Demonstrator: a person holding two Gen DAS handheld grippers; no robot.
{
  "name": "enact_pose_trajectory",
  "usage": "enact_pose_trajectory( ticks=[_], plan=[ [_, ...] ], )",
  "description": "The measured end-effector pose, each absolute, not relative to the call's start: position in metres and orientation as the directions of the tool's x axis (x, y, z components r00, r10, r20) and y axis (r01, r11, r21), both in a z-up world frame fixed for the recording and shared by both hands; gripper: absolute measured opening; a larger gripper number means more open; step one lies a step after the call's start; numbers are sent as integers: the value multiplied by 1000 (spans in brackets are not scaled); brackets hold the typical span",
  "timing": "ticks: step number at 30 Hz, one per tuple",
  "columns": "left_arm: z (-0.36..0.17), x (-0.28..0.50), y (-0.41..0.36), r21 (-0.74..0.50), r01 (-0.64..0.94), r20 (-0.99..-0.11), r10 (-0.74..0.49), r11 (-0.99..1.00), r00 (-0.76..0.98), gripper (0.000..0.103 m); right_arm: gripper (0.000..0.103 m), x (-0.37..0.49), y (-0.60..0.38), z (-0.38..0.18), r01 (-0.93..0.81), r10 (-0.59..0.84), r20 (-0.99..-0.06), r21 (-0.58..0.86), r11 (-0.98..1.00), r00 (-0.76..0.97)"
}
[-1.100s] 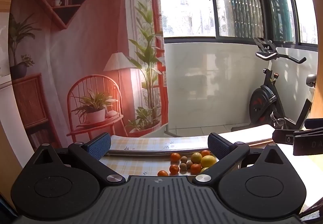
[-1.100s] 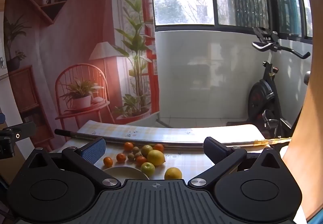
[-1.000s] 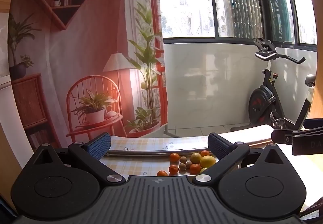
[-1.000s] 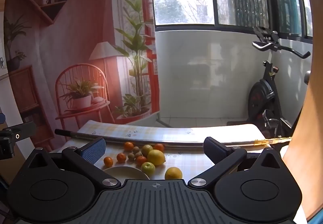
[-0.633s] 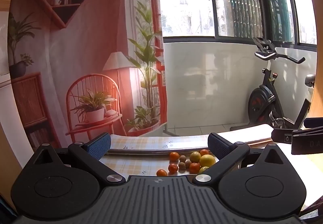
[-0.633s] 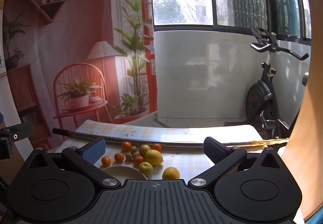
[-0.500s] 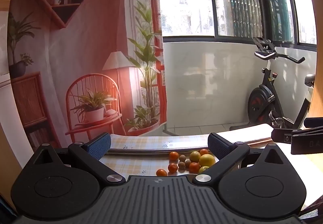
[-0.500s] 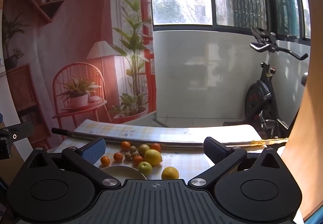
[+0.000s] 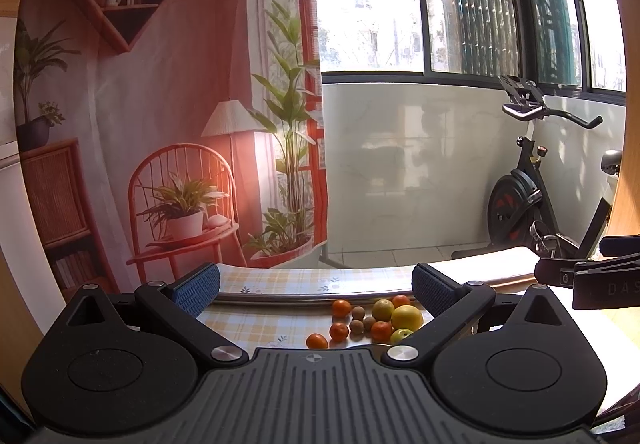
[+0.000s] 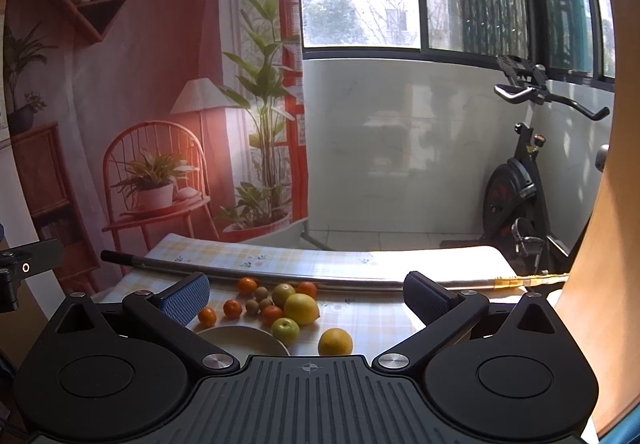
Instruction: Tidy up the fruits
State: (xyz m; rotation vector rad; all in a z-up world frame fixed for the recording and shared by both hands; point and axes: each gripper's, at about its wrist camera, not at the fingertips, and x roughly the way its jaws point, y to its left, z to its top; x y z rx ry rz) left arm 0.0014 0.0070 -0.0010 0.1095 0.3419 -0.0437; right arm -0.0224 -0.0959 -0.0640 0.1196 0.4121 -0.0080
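Observation:
Several fruits lie in a loose cluster on the checked tablecloth (image 10: pixel 360 310): small oranges (image 10: pixel 232 308), brown kiwis (image 10: pixel 252 306), a big yellow lemon (image 10: pixel 301 309), a green apple (image 10: pixel 285 329) and a separate lemon (image 10: pixel 335 341). A pale plate (image 10: pixel 240 338) sits just in front of the cluster. My right gripper (image 10: pixel 307 294) hangs open above the near table edge, nothing between its fingers. The left wrist view shows the same cluster (image 9: pixel 372 320) low and right, with my left gripper (image 9: pixel 316 284) open and empty. The right gripper's body (image 9: pixel 600 280) shows at that view's right edge.
A long metal rod (image 10: pixel 280 276) lies across the table behind the fruit. A printed backdrop (image 10: pixel 140 104) hangs beyond the table on the left. An exercise bike (image 10: pixel 520 184) stands at the right by the tiled wall and window. A wooden panel (image 10: pixel 600 284) borders the right side.
The right gripper has risen and tilted a little, so the fruit and plate sit slightly lower and closer in its view. The left gripper has barely moved. Both stay open.

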Motion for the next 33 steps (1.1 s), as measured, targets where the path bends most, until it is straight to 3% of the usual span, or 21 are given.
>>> enact_pose_trajectory(
  ticks=[33],
  plan=[
    [0, 2, 12, 62, 59, -344, -35, 996, 938, 103, 103, -27, -91, -60, 29, 12, -399, 98, 995, 917]
  ],
)
